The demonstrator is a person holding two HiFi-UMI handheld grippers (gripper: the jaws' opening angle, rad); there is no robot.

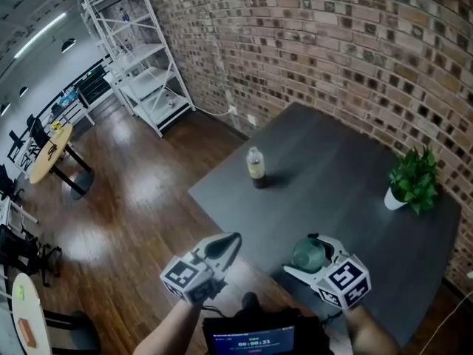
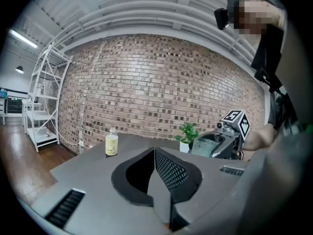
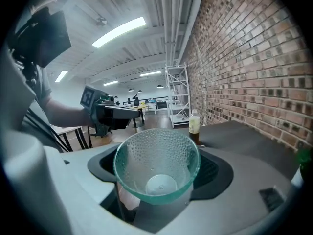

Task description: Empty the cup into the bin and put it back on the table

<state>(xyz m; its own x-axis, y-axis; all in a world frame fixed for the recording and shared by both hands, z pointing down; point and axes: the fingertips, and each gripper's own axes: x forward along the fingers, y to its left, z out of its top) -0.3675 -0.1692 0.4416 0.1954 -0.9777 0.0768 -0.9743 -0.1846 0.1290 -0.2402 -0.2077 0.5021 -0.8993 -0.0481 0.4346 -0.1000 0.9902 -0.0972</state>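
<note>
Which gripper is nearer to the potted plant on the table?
Right. The right gripper, holding the cup, is over the near edge of the table, with the potted plant ahead to its right. The left gripper hangs off the table, over the floor, farther left.

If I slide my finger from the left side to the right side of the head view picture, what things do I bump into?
First the round wooden table, then the white shelf, left hand-held gripper, bottle, green cup, potted plant.
</note>
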